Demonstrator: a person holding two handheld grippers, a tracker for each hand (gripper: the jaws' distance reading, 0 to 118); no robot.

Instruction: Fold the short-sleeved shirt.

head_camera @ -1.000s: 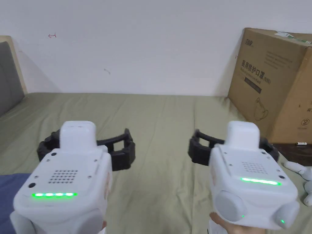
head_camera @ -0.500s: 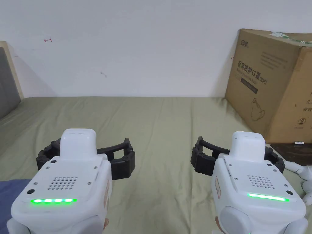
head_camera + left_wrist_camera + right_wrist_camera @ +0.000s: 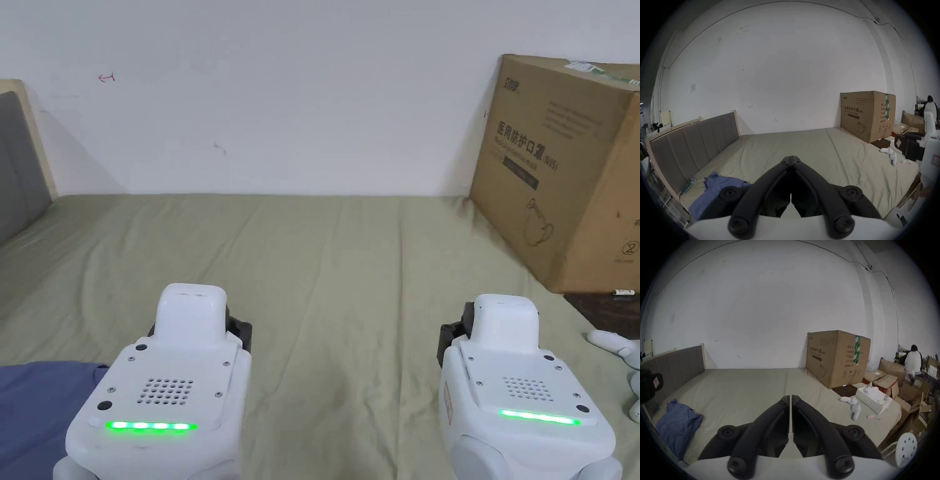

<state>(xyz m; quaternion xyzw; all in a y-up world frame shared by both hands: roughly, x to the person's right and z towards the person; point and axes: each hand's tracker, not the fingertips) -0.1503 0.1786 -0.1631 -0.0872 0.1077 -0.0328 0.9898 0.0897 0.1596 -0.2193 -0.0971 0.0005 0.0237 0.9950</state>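
A: What do you see from the head view?

B: Two white grippers held over a bed [image 3: 350, 262] with a green sheet. The left gripper [image 3: 201, 328] is low on the left, and the right gripper [image 3: 451, 337] is low on the right. Each has a green light on top. Their white bodies hide most of the black jaws here, so from this view I cannot tell how the jaws stand. A bit of the blue shirt [image 3: 37, 406] peeks in at the bottom left corner, just beside the left gripper. A big brown box [image 3: 562, 181] sits at the right, against the white wall [image 3: 281, 94].

A: And the left gripper view?

B: The left gripper [image 3: 791, 158] has its two black jaws pressed together at the tips, with nothing between them. The shirt [image 3: 713, 190] lies crumpled on the sheet to the lower left, near the grey headboard [image 3: 693, 142] (a phone lies close by it at the bed's edge). The box [image 3: 867, 115] stands at the far right corner of the bed.

A: And the right gripper view?

B: The right gripper [image 3: 791, 398] has its jaws together too, with only a thin line between them, and they hold nothing. The shirt [image 3: 677, 423] lies far off to the left, well apart from these jaws. Small white things [image 3: 851, 404] lie on the sheet at the right, near the box [image 3: 836, 356].
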